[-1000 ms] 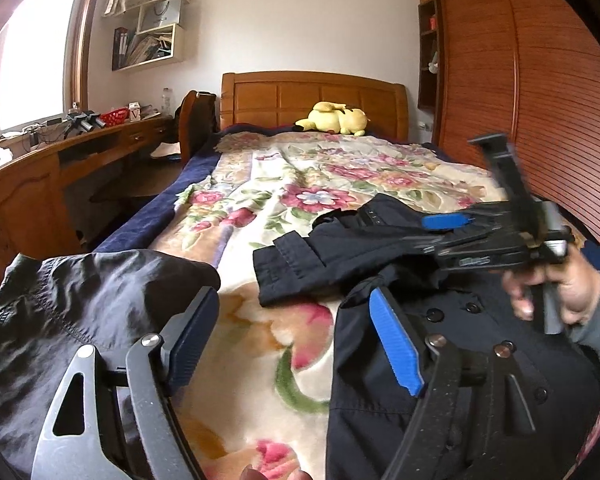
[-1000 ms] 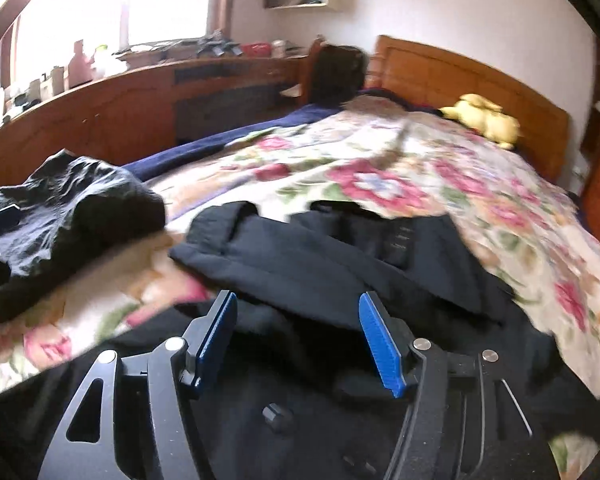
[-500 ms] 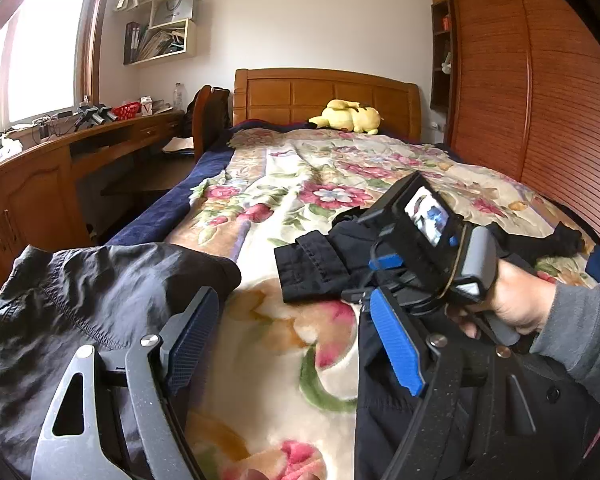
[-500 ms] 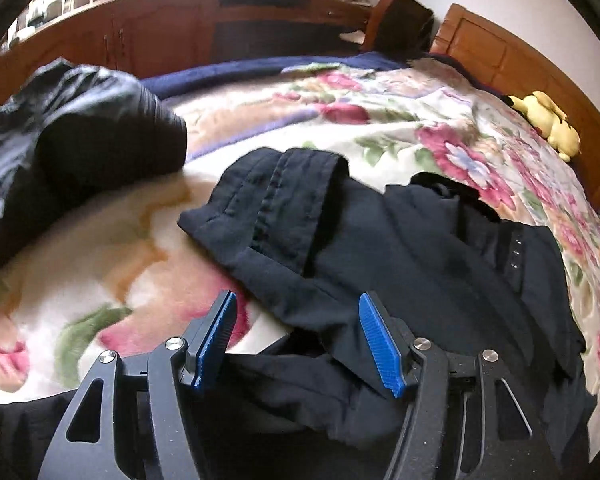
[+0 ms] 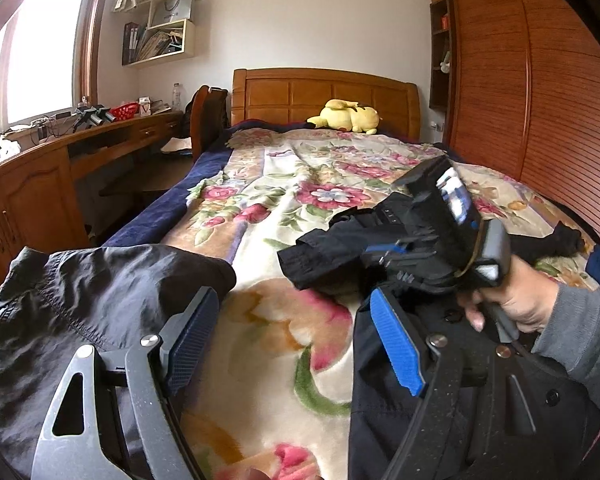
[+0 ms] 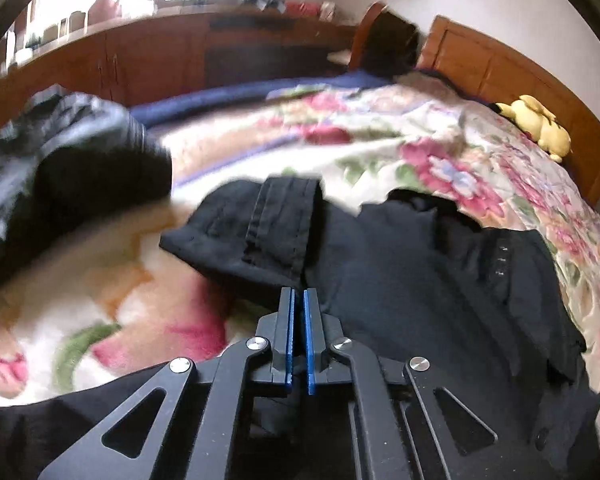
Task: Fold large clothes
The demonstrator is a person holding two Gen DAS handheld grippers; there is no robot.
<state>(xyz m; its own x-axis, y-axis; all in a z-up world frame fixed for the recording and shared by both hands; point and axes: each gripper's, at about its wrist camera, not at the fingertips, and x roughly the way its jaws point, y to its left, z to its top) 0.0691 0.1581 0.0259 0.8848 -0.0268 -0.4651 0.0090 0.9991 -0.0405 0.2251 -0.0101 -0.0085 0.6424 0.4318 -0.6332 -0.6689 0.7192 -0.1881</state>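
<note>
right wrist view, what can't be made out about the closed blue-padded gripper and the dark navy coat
- Right gripper, right wrist view: jaws have just closed; whether cloth is pinched is hidden by the pads.
- Same gripper, left wrist view: blurred, tips lost against the dark navy coat.
- Coat: lower part cut off by the frame edge and gripper body.
- Grey crumpled jacket: motion-blurred.
</note>
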